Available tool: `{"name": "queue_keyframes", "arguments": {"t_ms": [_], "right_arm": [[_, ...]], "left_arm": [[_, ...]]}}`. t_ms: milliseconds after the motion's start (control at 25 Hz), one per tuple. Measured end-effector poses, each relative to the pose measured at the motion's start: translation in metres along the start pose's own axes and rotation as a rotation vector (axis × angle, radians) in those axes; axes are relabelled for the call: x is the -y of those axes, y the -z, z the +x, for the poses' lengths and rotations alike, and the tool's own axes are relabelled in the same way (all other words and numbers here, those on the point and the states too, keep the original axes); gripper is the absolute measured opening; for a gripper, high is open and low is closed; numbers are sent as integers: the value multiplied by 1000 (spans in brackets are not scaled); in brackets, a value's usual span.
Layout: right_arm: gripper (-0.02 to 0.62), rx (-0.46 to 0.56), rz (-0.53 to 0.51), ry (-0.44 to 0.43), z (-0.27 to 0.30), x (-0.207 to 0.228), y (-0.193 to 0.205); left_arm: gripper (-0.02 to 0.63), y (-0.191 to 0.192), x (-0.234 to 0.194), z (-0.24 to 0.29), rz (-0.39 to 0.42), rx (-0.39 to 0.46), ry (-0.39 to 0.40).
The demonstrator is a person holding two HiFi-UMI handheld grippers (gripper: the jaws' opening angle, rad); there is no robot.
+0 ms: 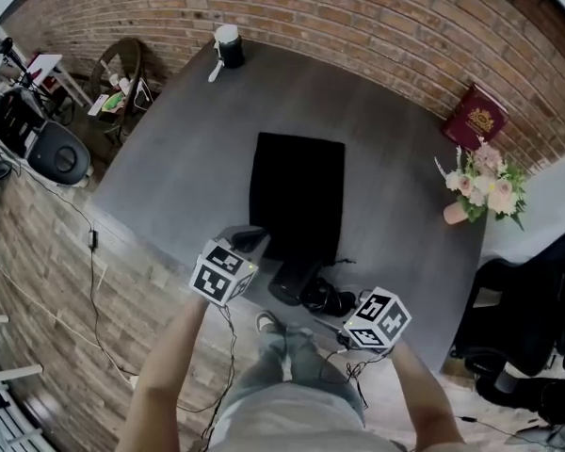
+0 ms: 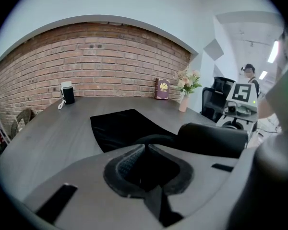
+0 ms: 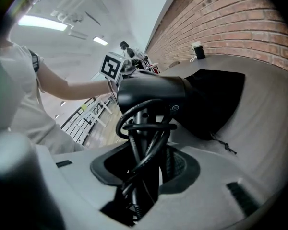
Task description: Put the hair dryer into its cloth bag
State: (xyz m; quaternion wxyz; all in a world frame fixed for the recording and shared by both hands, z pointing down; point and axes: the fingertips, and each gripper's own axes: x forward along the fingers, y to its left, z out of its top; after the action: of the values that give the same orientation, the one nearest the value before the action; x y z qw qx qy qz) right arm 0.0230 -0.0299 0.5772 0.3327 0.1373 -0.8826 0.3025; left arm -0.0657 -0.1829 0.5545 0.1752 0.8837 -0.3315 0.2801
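A black cloth bag (image 1: 297,191) lies flat in the middle of a big grey table (image 1: 395,205). The open end of the bag points to the person.

The left gripper (image 2: 146,150) has its claw pressed together. It pinches the near edge of the black cloth bag, and that edge is lifted a little off the table.

The black plastic hair dryer (image 3: 153,92) is at the open end of the bag, near the edge of the table. Its front end touches the bag's mouth, but I cannot tell how far it is inside. Its black cord (image 3: 144,128) is wound in loops around its handle.

The right gripper (image 3: 146,150) has its claw partly spread, and it pinches the handle and the looped cord between its jaws. The hair dryer lies on its side in this grip.

A black and white cup (image 1: 229,45) stands at the far edge of the table. A dark red book (image 1: 474,116) leans on the brick wall (image 1: 358,17). A pink vase of flowers (image 1: 476,185) stands just beside it.
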Motion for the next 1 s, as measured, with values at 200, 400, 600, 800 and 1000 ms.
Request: {"name": "queue_keyframes", "arguments": {"t_ms": [200, 400, 600, 800, 1000], "right_arm": [[158, -80, -78, -41, 14, -9, 4], [158, -123, -91, -69, 28, -8, 7], [158, -175, -34, -29, 40, 7, 15], [158, -185, 61, 54, 41, 28, 14], [158, -167, 144, 148, 41, 44, 1]], "left_arm": [[18, -3, -1, -2, -19, 22, -4], [18, -4, 1, -3, -26, 39, 4], [18, -2, 5, -3, -21, 35, 13], [18, -3, 7, -5, -9, 34, 24], [18, -7, 11, -5, -17, 53, 41]]}}
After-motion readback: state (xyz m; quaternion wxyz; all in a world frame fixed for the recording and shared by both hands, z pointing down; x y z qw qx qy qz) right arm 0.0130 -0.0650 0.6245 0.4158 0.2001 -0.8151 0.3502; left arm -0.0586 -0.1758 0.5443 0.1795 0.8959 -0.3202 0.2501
